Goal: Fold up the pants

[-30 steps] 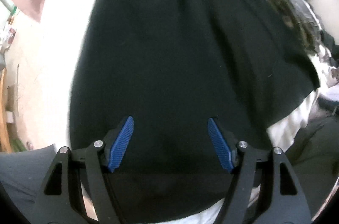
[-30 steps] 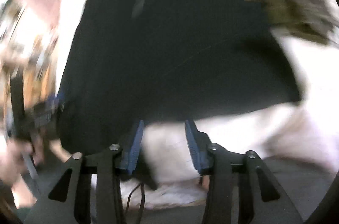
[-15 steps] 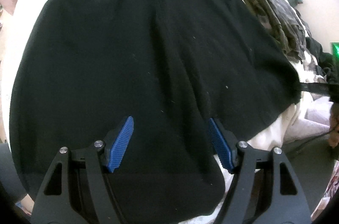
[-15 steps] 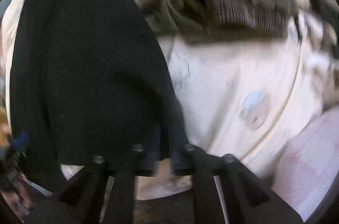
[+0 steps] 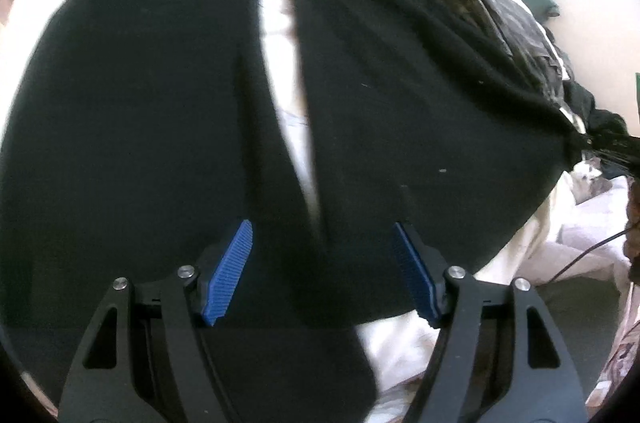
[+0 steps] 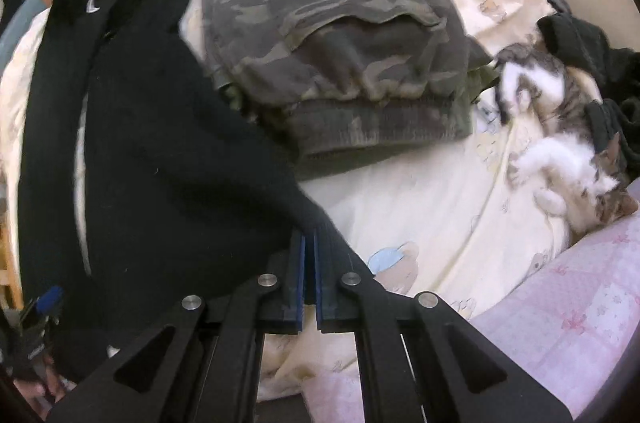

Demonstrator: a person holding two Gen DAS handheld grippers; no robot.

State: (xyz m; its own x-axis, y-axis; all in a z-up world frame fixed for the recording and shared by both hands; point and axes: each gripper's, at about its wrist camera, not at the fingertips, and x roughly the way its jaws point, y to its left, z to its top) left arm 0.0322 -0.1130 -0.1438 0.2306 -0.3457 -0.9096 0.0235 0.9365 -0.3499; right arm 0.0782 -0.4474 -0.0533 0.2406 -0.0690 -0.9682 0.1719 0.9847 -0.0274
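Black pants [image 5: 140, 95] lie spread on a cream bed sheet [image 5: 292, 95], the two legs parted by a narrow strip of sheet. My left gripper [image 5: 322, 255] is open, its blue pads wide apart just above the near end of the pants. My right gripper [image 6: 309, 243] is shut on the outer corner of the black pants [image 6: 160, 163] and pulls that corner taut; in the left wrist view the pinched corner [image 5: 576, 143] shows at the far right.
Folded camouflage pants [image 6: 340, 63] lie on the cream sheet [image 6: 420, 207] right beside the black pants. A cat [image 6: 560, 151] lies on its back at the right, next to dark clothes [image 6: 600, 63]. A pink quilt [image 6: 560, 303] covers the near right.
My right gripper closed on the corner of the black pants and pulled it outward. The two legs have parted, showing a strip of sheet. The left gripper stays open.
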